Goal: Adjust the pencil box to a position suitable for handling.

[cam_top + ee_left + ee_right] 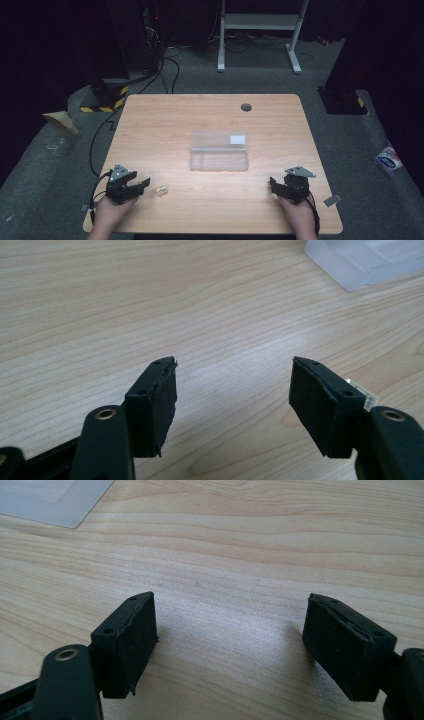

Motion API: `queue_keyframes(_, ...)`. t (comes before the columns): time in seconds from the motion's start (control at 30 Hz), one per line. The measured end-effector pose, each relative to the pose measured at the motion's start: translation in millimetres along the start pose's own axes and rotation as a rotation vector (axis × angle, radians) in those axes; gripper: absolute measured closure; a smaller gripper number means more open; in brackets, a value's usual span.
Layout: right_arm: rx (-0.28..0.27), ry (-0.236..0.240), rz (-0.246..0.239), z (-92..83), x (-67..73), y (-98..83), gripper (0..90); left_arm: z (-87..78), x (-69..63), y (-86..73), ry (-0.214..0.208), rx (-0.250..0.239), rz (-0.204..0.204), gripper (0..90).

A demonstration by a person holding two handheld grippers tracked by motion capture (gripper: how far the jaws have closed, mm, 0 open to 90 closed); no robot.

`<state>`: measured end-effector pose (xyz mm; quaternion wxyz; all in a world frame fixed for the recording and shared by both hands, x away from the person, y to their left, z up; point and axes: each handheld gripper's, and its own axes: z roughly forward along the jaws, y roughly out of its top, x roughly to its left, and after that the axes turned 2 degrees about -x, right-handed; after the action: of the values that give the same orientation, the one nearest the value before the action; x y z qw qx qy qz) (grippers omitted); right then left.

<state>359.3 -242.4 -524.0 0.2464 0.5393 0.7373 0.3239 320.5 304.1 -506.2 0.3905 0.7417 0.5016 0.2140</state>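
The left hand-held gripper, at the lower left of the frame, was held half open and empty; the right hand-held gripper gaped wide, also empty. The small block lay just right of the left jaws on the counter, so it could have been nudged aside rather than caught.

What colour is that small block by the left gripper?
The small block looks pale cream or yellowish, seen best in the high view, just right of the left gripper.
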Motion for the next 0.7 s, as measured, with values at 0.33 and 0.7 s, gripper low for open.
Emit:
queue_keyframes(0.33,0.0,0.001,-0.001,-0.1,0.1,0.0,21.8,-5.1,-20.0,4.5,-0.069,-0.054,0.07,36.1)
queue_keyframes(0.7,0.0,0.004,-0.001,0.1,0.6,0.3,22.1,3.2,-46.4,2.7,-0.16,-0.036,0.128,33.9)
